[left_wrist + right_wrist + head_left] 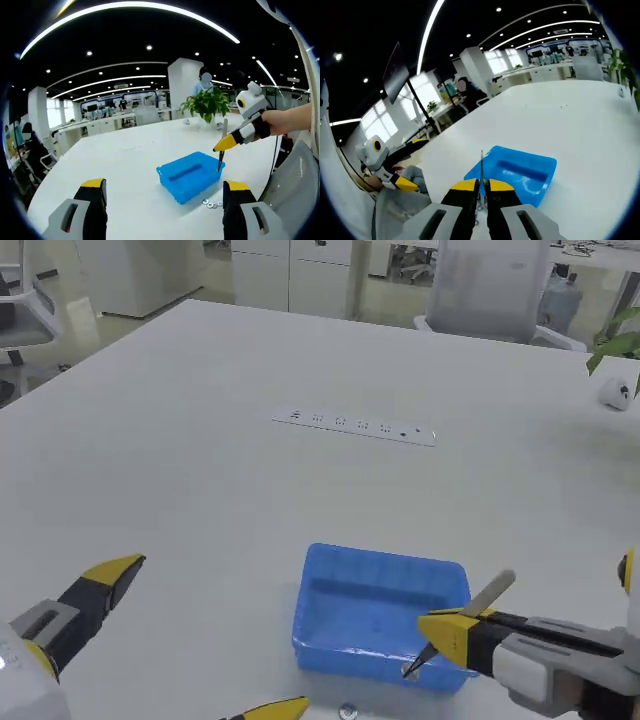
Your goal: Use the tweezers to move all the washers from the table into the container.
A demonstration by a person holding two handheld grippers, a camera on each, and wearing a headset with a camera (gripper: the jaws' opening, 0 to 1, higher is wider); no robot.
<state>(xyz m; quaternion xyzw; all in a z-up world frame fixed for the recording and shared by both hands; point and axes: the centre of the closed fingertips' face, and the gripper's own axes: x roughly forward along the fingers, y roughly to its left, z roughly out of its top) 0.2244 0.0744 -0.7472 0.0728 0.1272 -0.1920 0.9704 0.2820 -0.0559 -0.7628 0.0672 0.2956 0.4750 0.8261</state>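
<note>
1. A wide white counter (200,460) stands in an open-plan office with long ceiling light strips. A flat white socket strip (355,427) is set into its far middle, and a leafy green potted plant (207,102) shows beyond the counter in the left gripper view.
2. A blue rectangular plastic container (385,562) sits upright on the counter near the person's edge, open side up.
3. The right tongs (483,186), yellow-tipped, are pinched together on a pair of slim silver metal tweezers (481,162), which stick out forward between the two tips.
4. In the head view the tweezers slant downward with their point over the container's near right corner. Whether the point carries anything is too small to tell.
5. In the left gripper view, three small silver ring-shaped washers (212,204) lie in a short row on the counter, just beside the container's near corner and outside it.
6. The left tongs (200,638) are spread wide and empty, hovering above the counter to the left of the container and apart from it.
</note>
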